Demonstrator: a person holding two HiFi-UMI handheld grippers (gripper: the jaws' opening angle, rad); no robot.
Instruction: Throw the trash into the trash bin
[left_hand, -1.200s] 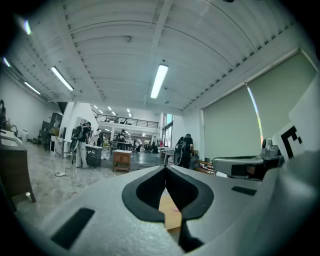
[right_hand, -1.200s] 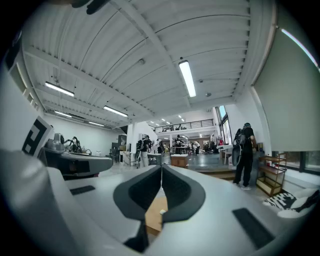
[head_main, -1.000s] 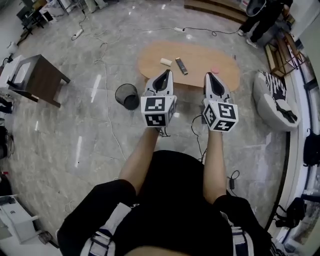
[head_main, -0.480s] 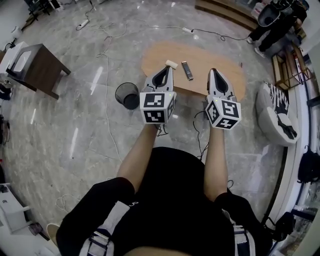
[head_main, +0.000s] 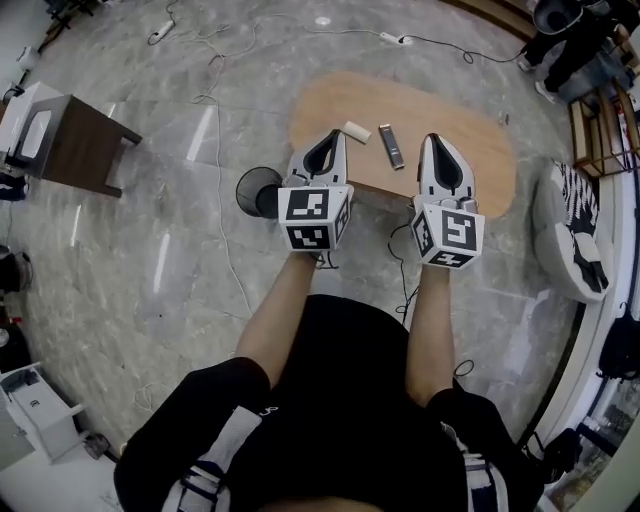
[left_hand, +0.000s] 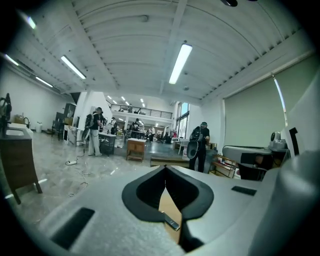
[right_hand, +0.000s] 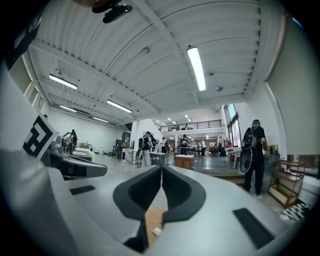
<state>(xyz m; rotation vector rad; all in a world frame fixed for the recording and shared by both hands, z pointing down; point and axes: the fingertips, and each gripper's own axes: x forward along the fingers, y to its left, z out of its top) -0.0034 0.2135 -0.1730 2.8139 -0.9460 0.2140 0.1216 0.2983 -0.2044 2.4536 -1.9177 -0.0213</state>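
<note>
While both forearms reach up from the dark clothing at the bottom of the head view, each ends in a marker cube and a claw near the middle of the frame. The left claw (head_main: 336, 138) has its jaws pressed together at the tips with nothing between them; its own view (left_hand: 165, 171) shows only a strip of wood and a dark bar through the gap lower down. The right claw (head_main: 438, 142) is likewise closed and empty, tips meeting in its own view (right_hand: 161, 168).

Just left of the left claw's cube, the black mesh trash bin (head_main: 258, 192) stands upright on the marble floor (head_main: 150, 290). Beyond the claws, in the upper middle of the frame, lies the oval wooden desk (head_main: 470, 150). On it rests the trash (head_main: 356, 131), a small pale piece just right of the left claw's tip and apart from it. Beside it to the right lies a dark bar (head_main: 391, 146).

Farther off, a brown side table (head_main: 85, 150) sits at upper left, a striped cushion seat (head_main: 570, 235) at the right edge, and cables (head_main: 220, 110) trail across the floor at the top.
</note>
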